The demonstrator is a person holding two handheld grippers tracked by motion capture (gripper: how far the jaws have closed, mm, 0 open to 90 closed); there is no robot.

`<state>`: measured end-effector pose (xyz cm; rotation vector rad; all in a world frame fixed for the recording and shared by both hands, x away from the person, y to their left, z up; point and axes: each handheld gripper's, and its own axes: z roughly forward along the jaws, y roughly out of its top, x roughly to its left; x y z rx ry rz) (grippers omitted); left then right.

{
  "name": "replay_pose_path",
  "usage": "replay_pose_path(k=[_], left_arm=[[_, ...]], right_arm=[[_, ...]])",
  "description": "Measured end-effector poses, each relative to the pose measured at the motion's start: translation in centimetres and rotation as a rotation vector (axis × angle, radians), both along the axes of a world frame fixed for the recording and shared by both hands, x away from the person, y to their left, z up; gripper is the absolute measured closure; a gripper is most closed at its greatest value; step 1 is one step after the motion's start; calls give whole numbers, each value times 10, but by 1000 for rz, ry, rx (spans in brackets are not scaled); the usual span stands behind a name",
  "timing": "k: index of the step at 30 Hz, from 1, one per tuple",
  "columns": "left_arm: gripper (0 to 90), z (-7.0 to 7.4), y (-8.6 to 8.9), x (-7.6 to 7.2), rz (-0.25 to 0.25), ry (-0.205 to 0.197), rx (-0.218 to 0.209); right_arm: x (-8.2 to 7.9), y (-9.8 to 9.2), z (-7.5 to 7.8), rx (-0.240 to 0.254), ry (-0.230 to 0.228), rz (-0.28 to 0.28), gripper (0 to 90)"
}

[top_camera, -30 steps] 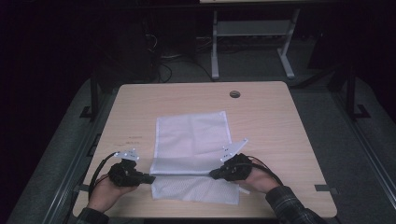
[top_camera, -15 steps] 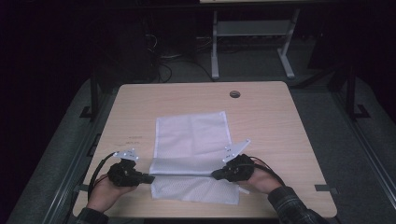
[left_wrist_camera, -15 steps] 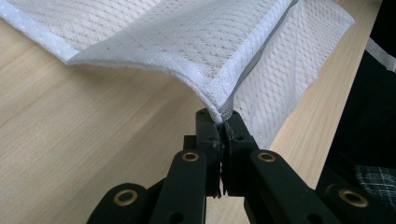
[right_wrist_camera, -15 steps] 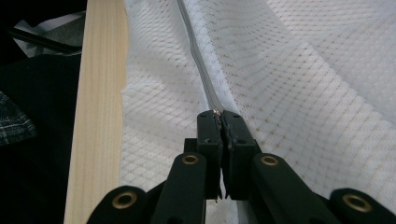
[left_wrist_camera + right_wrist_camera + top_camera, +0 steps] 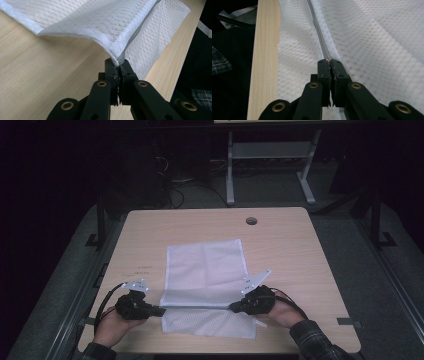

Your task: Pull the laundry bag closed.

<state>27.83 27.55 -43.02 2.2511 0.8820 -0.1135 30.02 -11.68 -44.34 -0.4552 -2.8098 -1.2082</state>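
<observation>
Where the high view looks down on the wooden table [image 5: 300,250], a white mesh bag [image 5: 206,270] is seen lying flat near the middle, with its near part folded over along a grey zipper line [image 5: 200,306]. The left gripper [image 5: 159,311] is held at the left end of that line and the right gripper [image 5: 233,308] at the right end, each borne by a hand at the near edge; a plaid sleeve [image 5: 312,345] is seen on the right forearm. In the left gripper view, the left gripper [image 5: 119,67] is clamped tight on the corner of the mesh bag [image 5: 105,22], where the hem and the zipper end meet, and the fabric is lifted off the table [image 5: 37,75] in a shallow arch. In the right gripper view, the right gripper [image 5: 329,60] is closed on the zipper line [image 5: 318,32], seemingly at a small metal pull, with mesh spread to both sides and the table edge [image 5: 265,50] at the left.
</observation>
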Motion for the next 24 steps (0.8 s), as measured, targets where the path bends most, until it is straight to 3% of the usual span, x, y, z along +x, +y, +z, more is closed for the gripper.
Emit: replay_pose_path(k=[24], left_arm=[[873, 0, 1, -1, 8, -3, 13]], right_arm=[[-2, -17, -1, -14, 8, -22, 868]])
